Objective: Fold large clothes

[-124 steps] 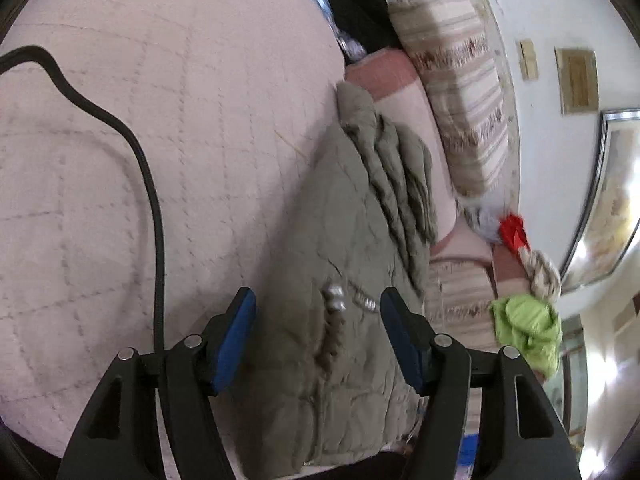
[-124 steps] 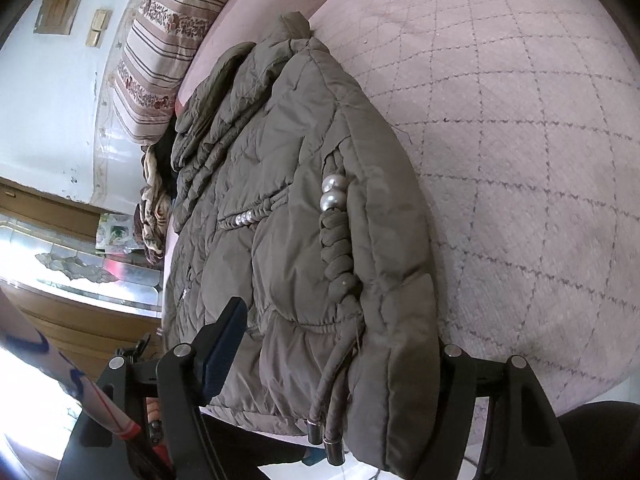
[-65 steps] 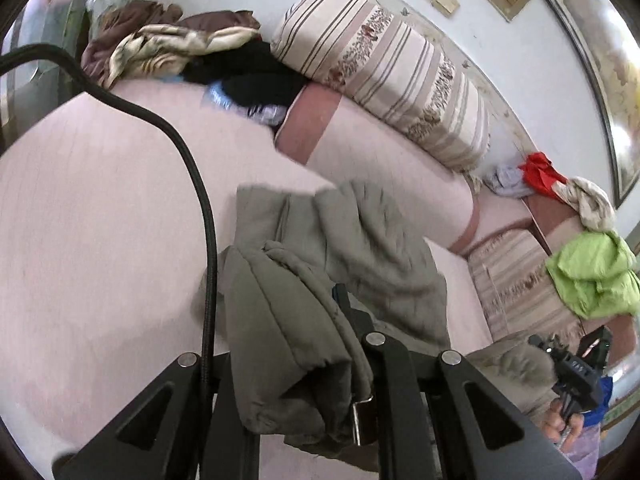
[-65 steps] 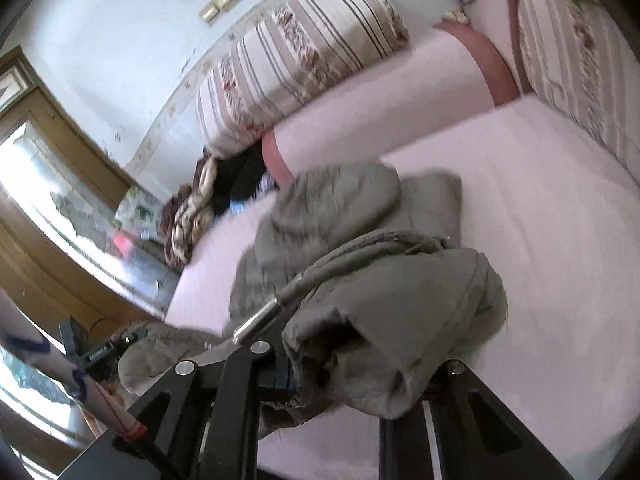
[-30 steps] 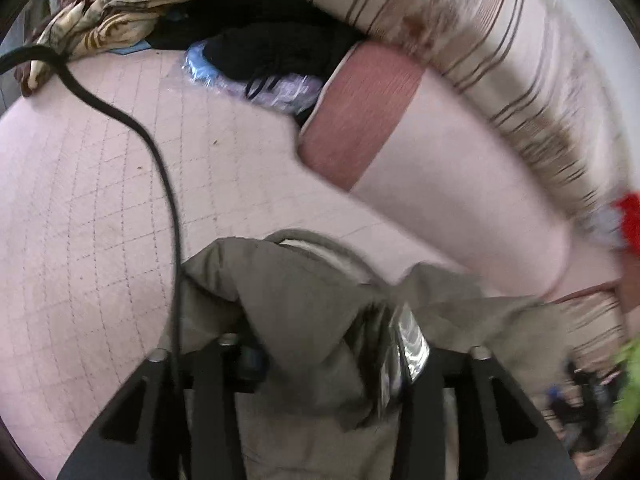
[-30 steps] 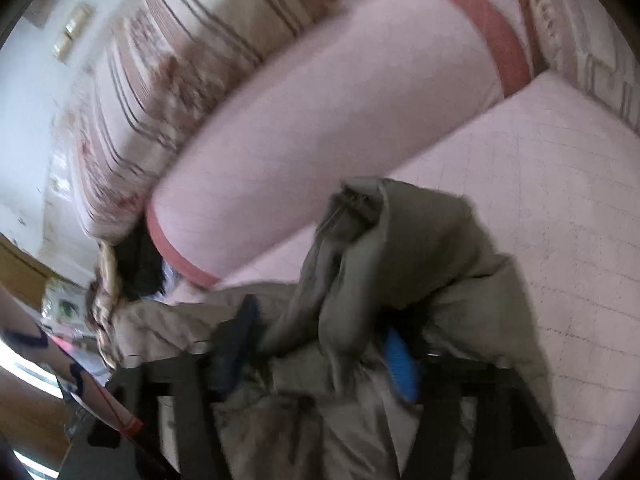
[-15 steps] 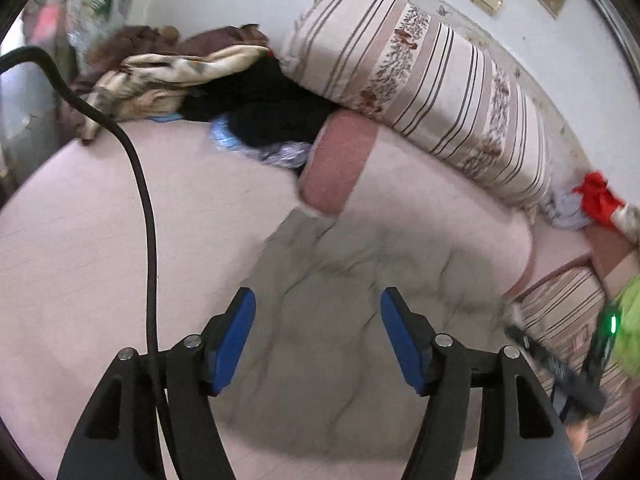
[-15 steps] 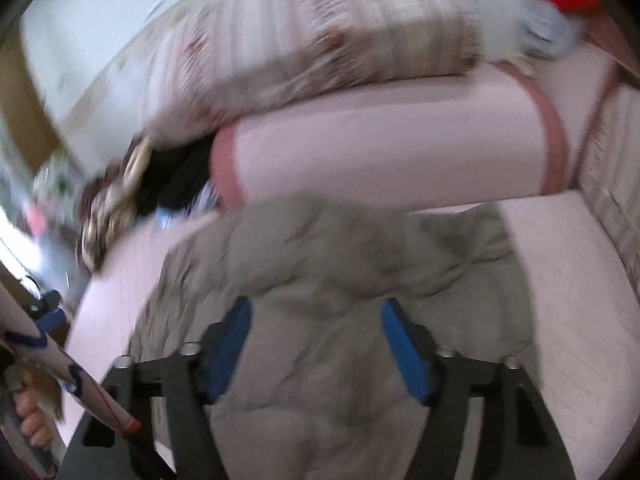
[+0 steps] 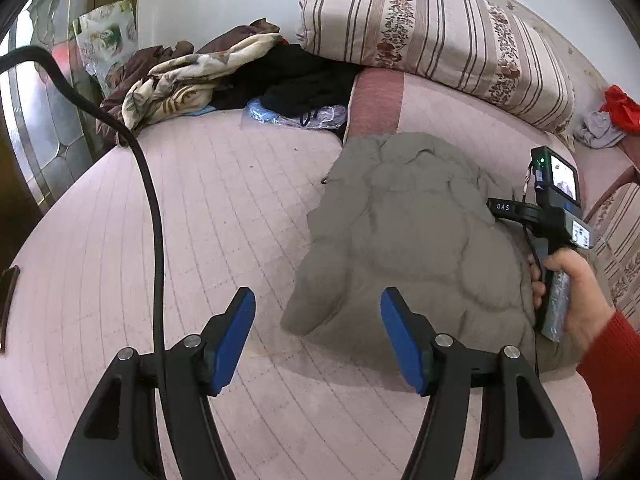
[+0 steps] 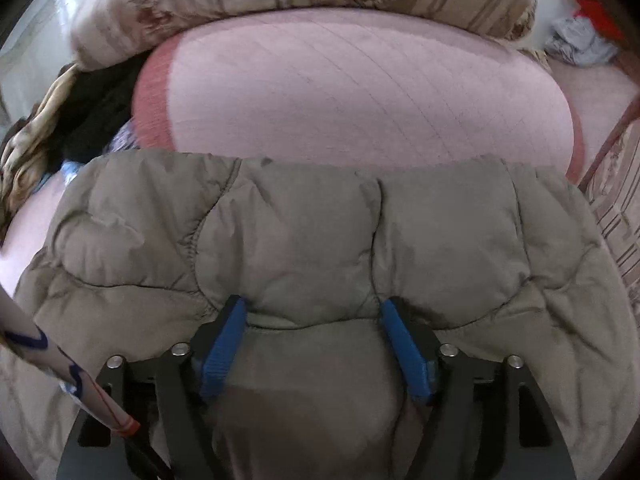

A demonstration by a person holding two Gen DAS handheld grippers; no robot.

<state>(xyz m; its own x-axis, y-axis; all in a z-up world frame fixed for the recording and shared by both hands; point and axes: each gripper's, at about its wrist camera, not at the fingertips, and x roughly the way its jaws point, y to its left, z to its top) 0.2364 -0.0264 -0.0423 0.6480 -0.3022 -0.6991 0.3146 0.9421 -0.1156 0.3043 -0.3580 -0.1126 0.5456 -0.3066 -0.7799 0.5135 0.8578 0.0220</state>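
Lying folded on a pink quilted bed cover (image 9: 224, 208), an olive-grey padded jacket (image 9: 412, 240) rests flat with its far edge against a pink bolster (image 9: 440, 112); a striped cushion (image 9: 436, 36) sits on top of that bolster. A second ago both claws were buried in bunched jacket fabric, carrying it toward the bolster. Now the jacket is down and spread out in one smooth bundle.

The left claw (image 9: 318, 336) hangs over bare bed cover, just beside the jacket's near left corner. Its blue pads stand wide apart with nothing between them. A black cable (image 9: 154, 208) curves past it.

The right claw (image 10: 312, 344) is low over the jacket, with a puffed ridge of padding bulging up between its blue pads. Its jaws are opening, and the pads look to sit beside the fabric, not pinching it. In the left wrist view a hand (image 9: 576, 300) in a red sleeve holds that claw's handle at the jacket's right edge.

A heap of loose clothes (image 9: 224, 76) lies in the far left corner of the bed. No containers can be seen.
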